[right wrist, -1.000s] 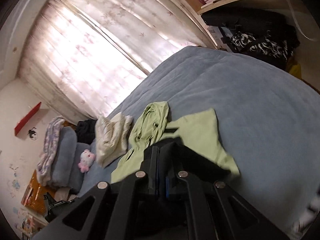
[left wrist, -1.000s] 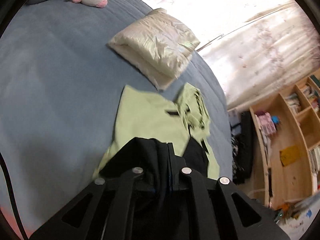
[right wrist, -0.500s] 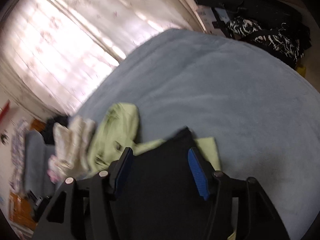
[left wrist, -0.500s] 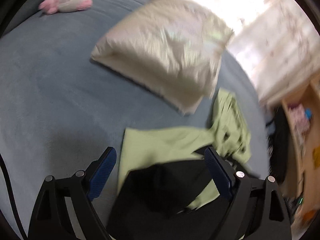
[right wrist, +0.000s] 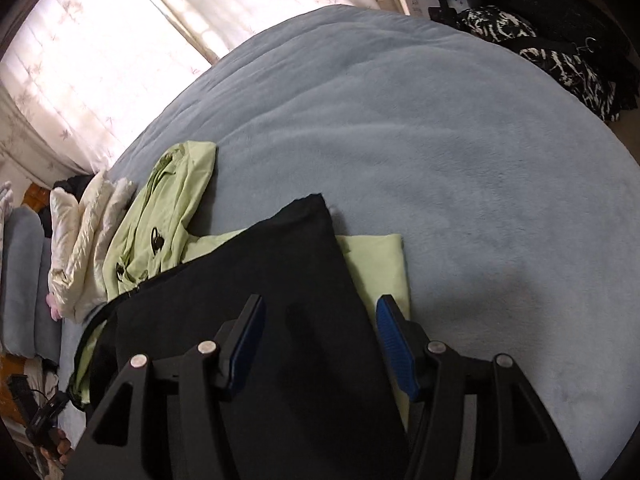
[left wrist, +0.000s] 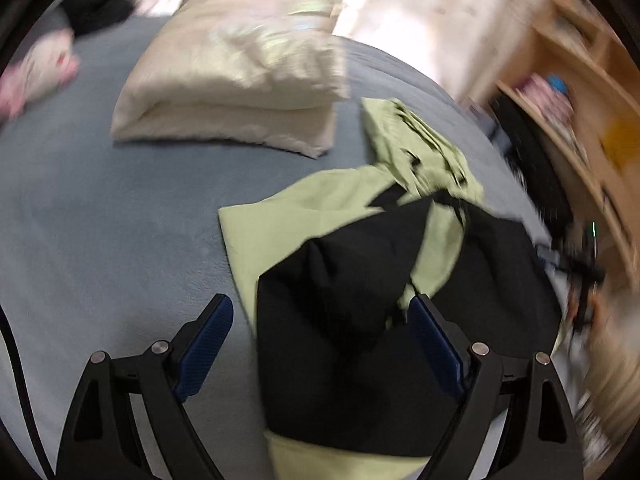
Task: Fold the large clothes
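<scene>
Left wrist: my left tool point(left wrist: 320, 316) is hanging wide open, gripping nothing, over the black garment point(left wrist: 340, 320) I'm laying across the green garment point(left wrist: 288, 216) on the bed point(left wrist: 100, 200); it was clamped on black cloth a second ago. Right wrist: right tool point(right wrist: 318, 316) is standing half open, empty, cloth between the pads; earlier shut. Next I'm likely needing a fresh edge grip.

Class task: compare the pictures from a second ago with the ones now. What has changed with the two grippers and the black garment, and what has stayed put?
Both the left gripper and right gripper were shut on the black garment; their jaws have just opened, letting go. It now lies spread over the green garment. The cream folded jacket and blue bedspread stayed.
</scene>
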`<control>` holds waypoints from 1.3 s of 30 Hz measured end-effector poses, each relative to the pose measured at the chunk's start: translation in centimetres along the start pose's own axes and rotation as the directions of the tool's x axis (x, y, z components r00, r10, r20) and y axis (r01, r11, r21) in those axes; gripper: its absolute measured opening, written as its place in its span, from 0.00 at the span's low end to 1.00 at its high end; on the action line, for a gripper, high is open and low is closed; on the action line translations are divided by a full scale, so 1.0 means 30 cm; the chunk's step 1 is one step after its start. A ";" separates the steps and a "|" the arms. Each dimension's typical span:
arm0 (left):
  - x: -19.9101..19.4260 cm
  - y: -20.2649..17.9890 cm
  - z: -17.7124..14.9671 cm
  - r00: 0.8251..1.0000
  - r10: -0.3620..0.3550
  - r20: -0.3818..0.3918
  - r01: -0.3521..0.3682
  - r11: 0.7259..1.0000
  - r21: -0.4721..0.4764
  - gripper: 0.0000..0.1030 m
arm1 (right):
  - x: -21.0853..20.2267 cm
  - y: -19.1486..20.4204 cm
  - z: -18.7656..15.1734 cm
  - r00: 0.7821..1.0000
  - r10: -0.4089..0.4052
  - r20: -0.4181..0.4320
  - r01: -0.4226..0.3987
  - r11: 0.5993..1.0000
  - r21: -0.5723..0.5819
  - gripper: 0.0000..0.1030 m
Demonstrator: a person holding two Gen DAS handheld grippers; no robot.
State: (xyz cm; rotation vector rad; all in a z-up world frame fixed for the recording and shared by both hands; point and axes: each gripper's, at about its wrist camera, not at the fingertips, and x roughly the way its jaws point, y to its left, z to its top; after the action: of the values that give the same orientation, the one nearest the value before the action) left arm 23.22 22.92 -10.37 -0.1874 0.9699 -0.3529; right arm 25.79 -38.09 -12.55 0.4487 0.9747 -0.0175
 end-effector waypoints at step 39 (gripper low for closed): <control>0.240 0.125 0.320 0.998 0.055 0.043 -0.043 0.971 -0.234 0.72 | 0.010 0.020 0.041 0.994 0.054 0.093 -0.056 0.998 0.019 0.56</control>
State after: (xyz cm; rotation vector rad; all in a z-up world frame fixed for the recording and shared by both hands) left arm 35.68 23.69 -11.75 -0.3836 0.9642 -0.1868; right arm 27.06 -37.95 -12.00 0.4903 0.8713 0.0003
